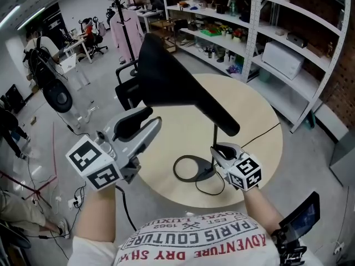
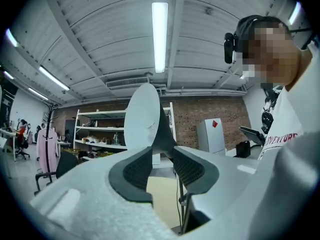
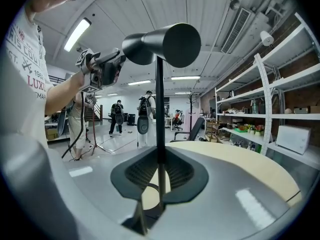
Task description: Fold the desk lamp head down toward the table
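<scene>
A black desk lamp stands on the round beige table (image 1: 260, 121). Its wide head (image 1: 177, 87) is tilted up on a thin upright stem (image 1: 215, 138) over a ring base (image 1: 191, 168). My right gripper (image 1: 217, 148) is shut on the stem low down; in the right gripper view the stem (image 3: 159, 109) runs between the pressed pads (image 3: 159, 154), with the head (image 3: 165, 44) above. My left gripper (image 1: 152, 119) is raised beside the head's near end and stands open. In the left gripper view (image 2: 162, 156) the head (image 2: 145, 116) shows just beyond the parted pads, with no pad pressing on it.
The lamp's black cable (image 1: 260, 134) trails over the table's right edge. Metal shelves (image 1: 249, 32) with boxes and bottles stand behind the table. A black office chair (image 1: 126, 90) and a coat rack (image 1: 119, 15) stand at the far left. People (image 3: 117, 116) stand far back.
</scene>
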### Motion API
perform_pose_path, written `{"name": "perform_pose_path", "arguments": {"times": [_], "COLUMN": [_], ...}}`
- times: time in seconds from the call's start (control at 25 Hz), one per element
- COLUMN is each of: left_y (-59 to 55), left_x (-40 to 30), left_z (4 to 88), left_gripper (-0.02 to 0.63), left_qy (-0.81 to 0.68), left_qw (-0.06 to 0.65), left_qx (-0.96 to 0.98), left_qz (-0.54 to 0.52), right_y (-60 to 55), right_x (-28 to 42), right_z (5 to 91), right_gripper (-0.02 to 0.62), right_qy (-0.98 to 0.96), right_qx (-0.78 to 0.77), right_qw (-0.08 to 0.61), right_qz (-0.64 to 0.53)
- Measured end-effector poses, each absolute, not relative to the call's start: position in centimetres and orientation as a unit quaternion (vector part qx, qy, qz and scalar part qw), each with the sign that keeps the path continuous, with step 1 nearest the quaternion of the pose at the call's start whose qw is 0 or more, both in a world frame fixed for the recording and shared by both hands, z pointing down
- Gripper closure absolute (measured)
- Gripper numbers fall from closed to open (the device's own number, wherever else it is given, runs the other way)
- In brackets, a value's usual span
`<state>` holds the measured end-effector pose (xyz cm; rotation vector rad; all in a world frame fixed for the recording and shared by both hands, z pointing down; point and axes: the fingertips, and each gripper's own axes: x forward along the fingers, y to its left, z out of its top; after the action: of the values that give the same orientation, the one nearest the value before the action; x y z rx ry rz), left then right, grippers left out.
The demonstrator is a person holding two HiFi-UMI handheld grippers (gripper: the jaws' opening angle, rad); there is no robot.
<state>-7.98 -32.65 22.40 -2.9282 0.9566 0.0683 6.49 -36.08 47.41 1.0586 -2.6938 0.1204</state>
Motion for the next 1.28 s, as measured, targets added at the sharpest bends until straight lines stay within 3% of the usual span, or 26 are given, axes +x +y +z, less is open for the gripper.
{"name": "perform_pose_path", "arguments": {"times": [0.56,1.28], "left_y": [-32.3,-33.2], "left_x": [-9.2,-9.3], "left_z": [22.5,19.8], "left_gripper": [0.472,0.472], "left_qy": [0.299,0.29], "left_qw": [0.055,0.06], "left_qx": [-0.952,-0.955], "left_qz": [-0.036,0.006], "right_y": [-35.9,-35.7], "right_x": [5.2,4.8], "right_z": [47.6,48.5], "right_gripper": [0.555,0.555], "right_qy": [-0.927,-0.931], "right_qx": [0.35,0.34], "right_qw": [0.133,0.131], "right_qz": [0.035,0.034]}}
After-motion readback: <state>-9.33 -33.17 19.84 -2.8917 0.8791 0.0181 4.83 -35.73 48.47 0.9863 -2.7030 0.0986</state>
